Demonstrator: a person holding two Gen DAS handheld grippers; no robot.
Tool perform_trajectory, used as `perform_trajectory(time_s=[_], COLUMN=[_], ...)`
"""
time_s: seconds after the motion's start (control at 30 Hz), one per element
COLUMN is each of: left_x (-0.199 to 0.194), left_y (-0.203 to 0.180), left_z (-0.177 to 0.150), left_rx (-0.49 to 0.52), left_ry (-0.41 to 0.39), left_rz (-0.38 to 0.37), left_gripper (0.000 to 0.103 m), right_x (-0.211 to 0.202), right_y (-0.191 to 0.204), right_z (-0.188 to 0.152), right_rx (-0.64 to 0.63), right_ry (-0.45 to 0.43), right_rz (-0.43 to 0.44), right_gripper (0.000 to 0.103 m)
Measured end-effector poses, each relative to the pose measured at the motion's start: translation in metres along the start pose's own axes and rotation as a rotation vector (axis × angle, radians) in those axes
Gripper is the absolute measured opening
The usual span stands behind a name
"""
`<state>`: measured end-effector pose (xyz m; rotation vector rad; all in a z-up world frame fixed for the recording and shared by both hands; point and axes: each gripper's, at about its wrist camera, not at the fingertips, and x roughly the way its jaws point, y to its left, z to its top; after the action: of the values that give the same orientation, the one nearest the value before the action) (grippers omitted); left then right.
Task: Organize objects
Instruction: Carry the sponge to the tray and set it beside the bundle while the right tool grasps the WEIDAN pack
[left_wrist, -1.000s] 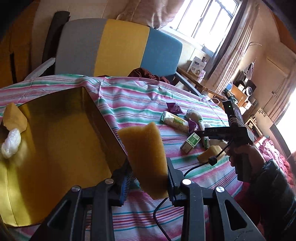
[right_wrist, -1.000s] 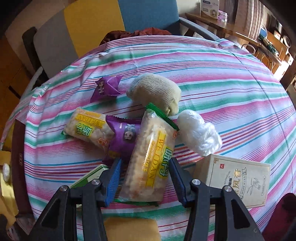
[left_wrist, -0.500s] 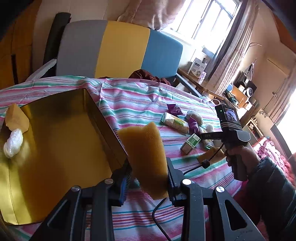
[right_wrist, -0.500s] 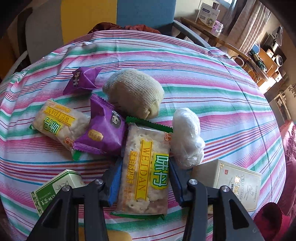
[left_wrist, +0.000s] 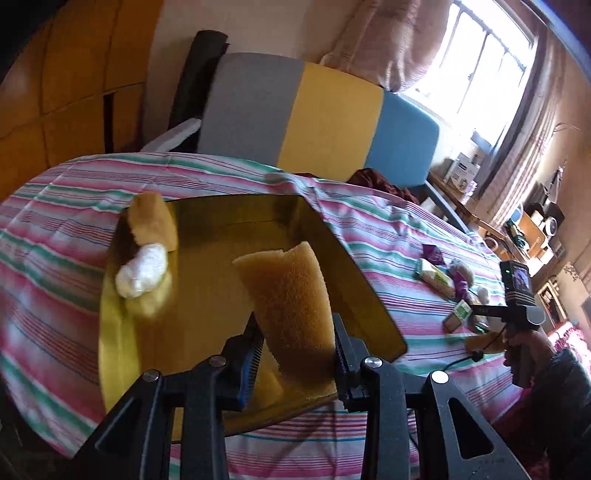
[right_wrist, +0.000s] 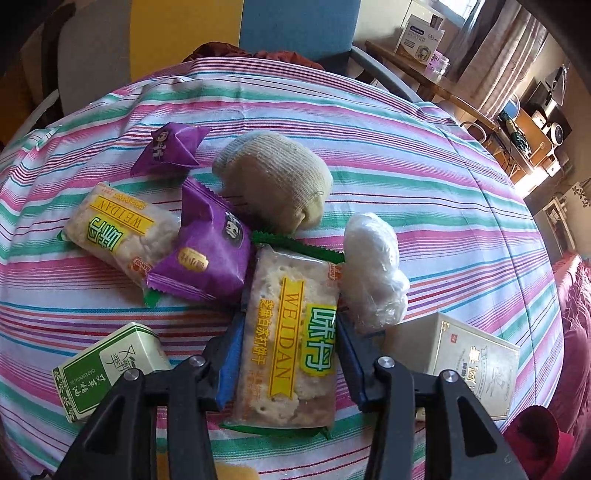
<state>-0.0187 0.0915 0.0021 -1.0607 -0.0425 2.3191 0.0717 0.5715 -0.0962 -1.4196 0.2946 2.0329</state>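
Yellow sponge, clamped by left gripper, should release low inside gold tray; right gripper grasps cracker packet.

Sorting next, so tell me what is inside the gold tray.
In the tray: a sponge and a white wad at the far corner. The held sponge and left tongs hide the near floor.

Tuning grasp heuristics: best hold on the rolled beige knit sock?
Take the rolled beige knit sock across its rounded middle, from above with fingers on its two free flanks. It is a soft, squashable bundle, but the purple snack packet touches its near-left edge.
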Motion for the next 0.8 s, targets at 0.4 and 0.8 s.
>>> perform_trajectory(time_s=[0.4, 0.8], left_x=[0.058, 0.064], left_y=[0.072, 0.066], left_z=[0.01, 0.015], left_rx=[0.021, 0.132], left_ry=[0.183, 0.099], left_rz=[0.192, 0.346], left_gripper=[0.035, 0.052], right_x=[-0.002, 0.0], right_y=[0.005, 0.004], right_z=[-0.002, -0.003], right_rx=[-0.023, -0.032], right_ry=[-0.005, -0.004], right_rz=[-0.018, -0.022], right_gripper=[0.047, 0.047])
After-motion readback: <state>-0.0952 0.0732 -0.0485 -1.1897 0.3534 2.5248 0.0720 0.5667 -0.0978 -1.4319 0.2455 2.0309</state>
